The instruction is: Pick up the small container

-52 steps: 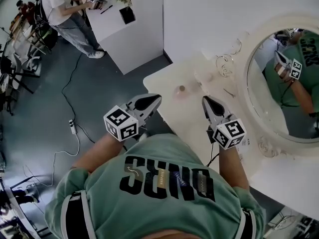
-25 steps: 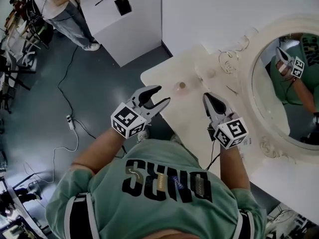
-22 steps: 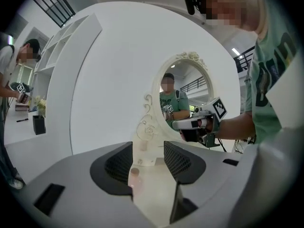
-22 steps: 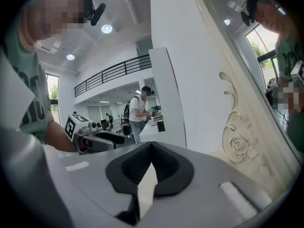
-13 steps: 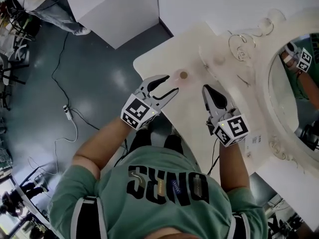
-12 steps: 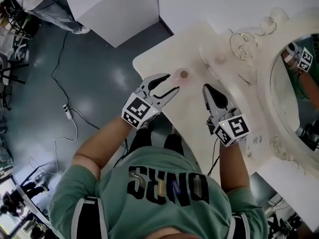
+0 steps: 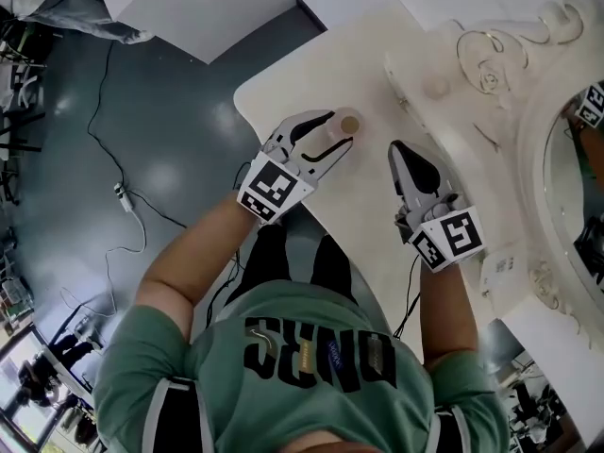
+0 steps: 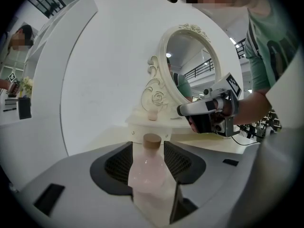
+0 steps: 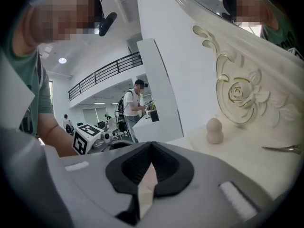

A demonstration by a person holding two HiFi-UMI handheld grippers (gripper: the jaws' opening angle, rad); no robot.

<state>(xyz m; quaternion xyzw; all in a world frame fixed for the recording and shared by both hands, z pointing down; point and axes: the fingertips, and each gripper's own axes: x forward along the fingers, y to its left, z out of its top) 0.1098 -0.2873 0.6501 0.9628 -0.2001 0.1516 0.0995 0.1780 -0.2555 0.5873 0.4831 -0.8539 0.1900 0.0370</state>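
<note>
The small container is a pale pink bottle [image 7: 349, 123] with a cork cap, upright on the cream vanity table [image 7: 377, 55] near its left edge. My left gripper [image 7: 338, 130] is open, one jaw on each side of the bottle. In the left gripper view the bottle [image 8: 148, 172] fills most of the gap between the dark pads [image 8: 179, 161] of that gripper [image 8: 148, 145]. My right gripper [image 7: 397, 149] hovers over the table to the right of the bottle, shut and empty; its own view shows its jaws [image 9: 151, 147] meeting at the tip.
An oval mirror in an ornate cream frame [image 7: 528, 74] stands at the table's back right. A small beige egg-shaped object [image 9: 214, 130] sits on the frame's ledge, with a thin metal piece [image 9: 285, 148] nearby. A cable [image 7: 123, 196] lies on the dark floor left of the table.
My left gripper opened, moved forward over the table edge and now straddles the pink bottle. The right gripper stayed shut and hardly moved.
</note>
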